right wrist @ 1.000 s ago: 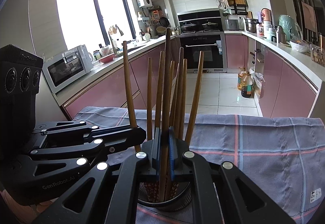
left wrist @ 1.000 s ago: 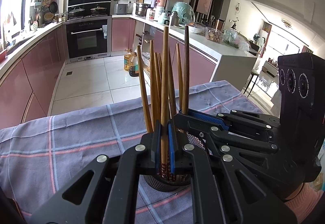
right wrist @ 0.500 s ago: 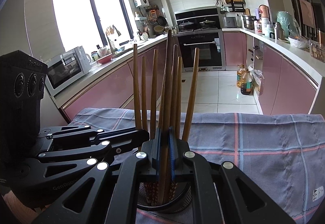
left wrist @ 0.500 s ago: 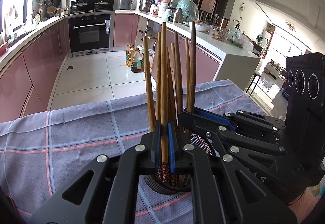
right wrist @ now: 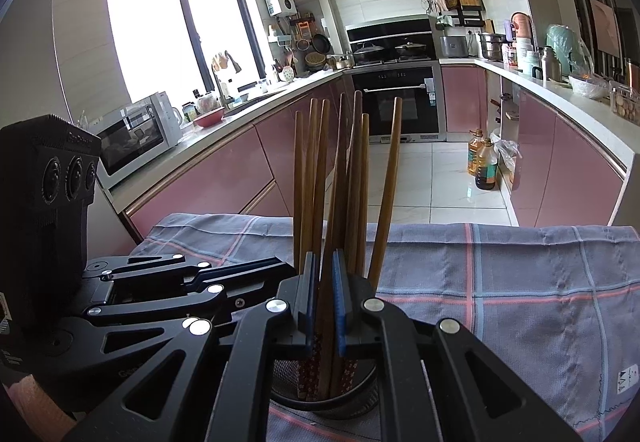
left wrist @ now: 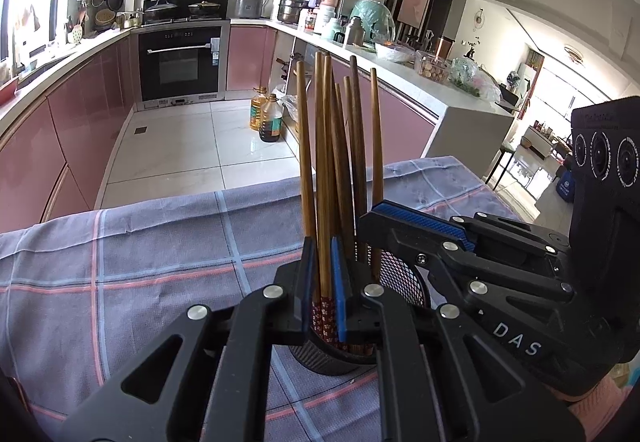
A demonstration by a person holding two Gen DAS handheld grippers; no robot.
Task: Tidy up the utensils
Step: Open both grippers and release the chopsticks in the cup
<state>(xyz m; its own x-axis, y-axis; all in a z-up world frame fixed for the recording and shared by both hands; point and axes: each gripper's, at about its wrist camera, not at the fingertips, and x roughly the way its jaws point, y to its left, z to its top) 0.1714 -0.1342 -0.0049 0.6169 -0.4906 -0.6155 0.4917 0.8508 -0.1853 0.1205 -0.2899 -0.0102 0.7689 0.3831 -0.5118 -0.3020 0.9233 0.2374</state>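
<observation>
Several brown wooden chopsticks stand upright in a black mesh holder on the checked grey-blue cloth. My left gripper is shut on one chopstick just above the holder's rim. My right gripper is shut on another chopstick over the same holder. The right gripper comes in from the right in the left wrist view. The left gripper comes in from the left in the right wrist view.
The cloth-covered table's far edge drops to a tiled kitchen floor. Pink cabinets, an oven and oil bottles stand beyond. A cloth label lies at the right.
Both grippers have come down with their chopsticks. The held sticks no longer rise above the others, and the bundle stands more upright and closer together in the holder.
</observation>
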